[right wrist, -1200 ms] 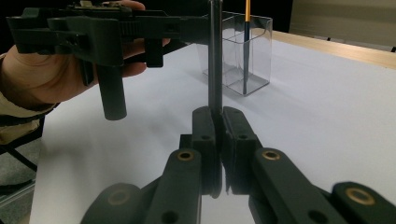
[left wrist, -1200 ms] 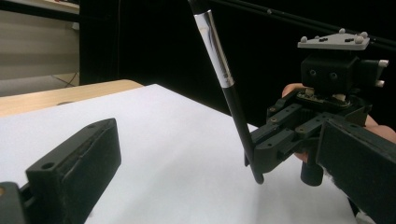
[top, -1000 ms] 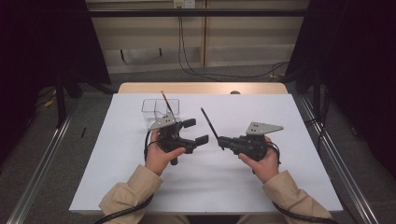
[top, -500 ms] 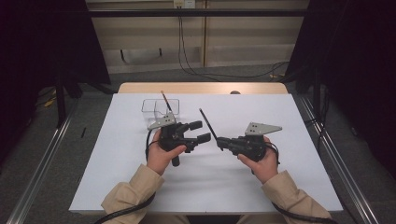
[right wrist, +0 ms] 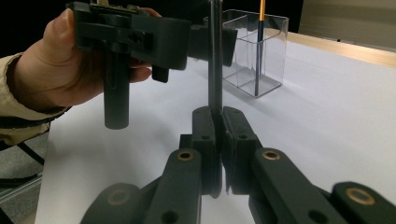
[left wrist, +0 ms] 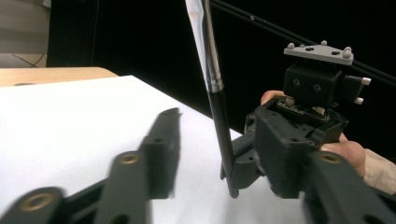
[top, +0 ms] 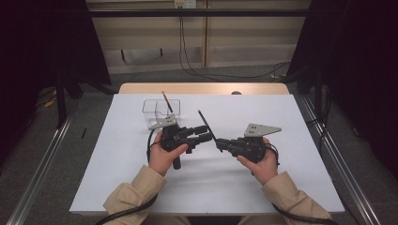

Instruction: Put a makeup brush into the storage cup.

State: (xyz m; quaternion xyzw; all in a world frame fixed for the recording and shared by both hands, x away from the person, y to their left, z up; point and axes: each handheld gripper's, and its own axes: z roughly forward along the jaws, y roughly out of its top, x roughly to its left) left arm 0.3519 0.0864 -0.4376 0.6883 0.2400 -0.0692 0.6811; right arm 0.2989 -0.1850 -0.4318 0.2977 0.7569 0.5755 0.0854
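My right gripper (top: 219, 144) (right wrist: 217, 114) is shut on the lower end of a thin black brush (top: 206, 123) (right wrist: 215, 56) with a silver ferrule (left wrist: 212, 74). The brush stands up, leaning away toward the far left. My left gripper (top: 206, 133) (left wrist: 233, 154) reaches in from the left with the brush handle between its jaws. Those jaws have just been closing, and a gap still shows on each side of the handle. A clear plastic holder (top: 159, 108) (right wrist: 261, 51) stands behind the left hand, with an orange-handled brush (top: 165, 101) (right wrist: 261, 18) in it.
A white sheet (top: 263, 187) covers the wooden table (top: 202, 88), whose far edge shows bare. Dark curtains hang on both sides. Metal rails (top: 42, 159) run along the floor, and cables lie on the floor past the table.
The left gripper's jaws have narrowed around the brush handle. Both hands and the brush stay in place.
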